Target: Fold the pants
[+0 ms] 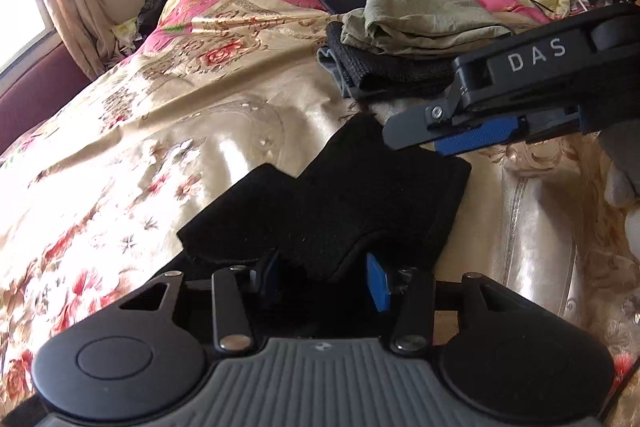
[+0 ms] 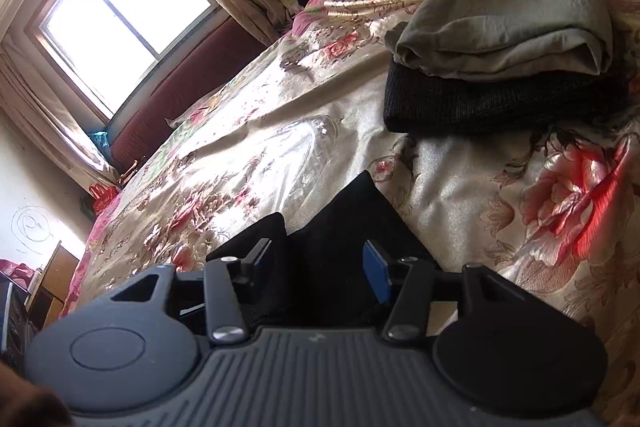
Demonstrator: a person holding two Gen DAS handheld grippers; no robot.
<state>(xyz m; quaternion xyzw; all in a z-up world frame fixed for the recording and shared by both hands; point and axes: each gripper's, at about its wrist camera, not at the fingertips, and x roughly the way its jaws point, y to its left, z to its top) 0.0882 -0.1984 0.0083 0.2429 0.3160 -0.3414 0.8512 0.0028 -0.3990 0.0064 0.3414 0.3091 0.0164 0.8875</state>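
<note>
Folded black soft-knit pants (image 1: 340, 203) lying as a compact, stepped bundle on the shiny floral satin bedspread (image 1: 160, 131), at lower centre of the left wrist view and again at lower centre of the right wrist view (image 2: 340, 227).

Left hand-held gripper (image 1: 324, 267) at the near edge of the bundle, jaws set to a middling width with black cloth between the blue pads (image 1: 378, 283). Cannot tell whether the pads actually press on the cloth.

Right hand-held gripper (image 1: 420, 141) reaching in from the right of the left wrist view, tips just above the far right corner of the bundle. In its own view (image 2: 320, 259), jaws apart, pads clear of the fabric, nothing held.

Likely handling: light, limp and thick where layers stack. No stiffness, so any lifted edge apt to sag and drop its fold. Napped fabric probably easy to pinch, but the glossy bedspread looks slippery, so the whole bundle apt to slide if pushed sideways.

Best taken by pinching through all layers at a folded edge or corner, one grip on each side, never a single top layer.

Further back, at upper right: an olive-green folded garment (image 1: 420, 15) resting on a dark grey knitted one (image 1: 392, 67), well apart from the pants.
</note>
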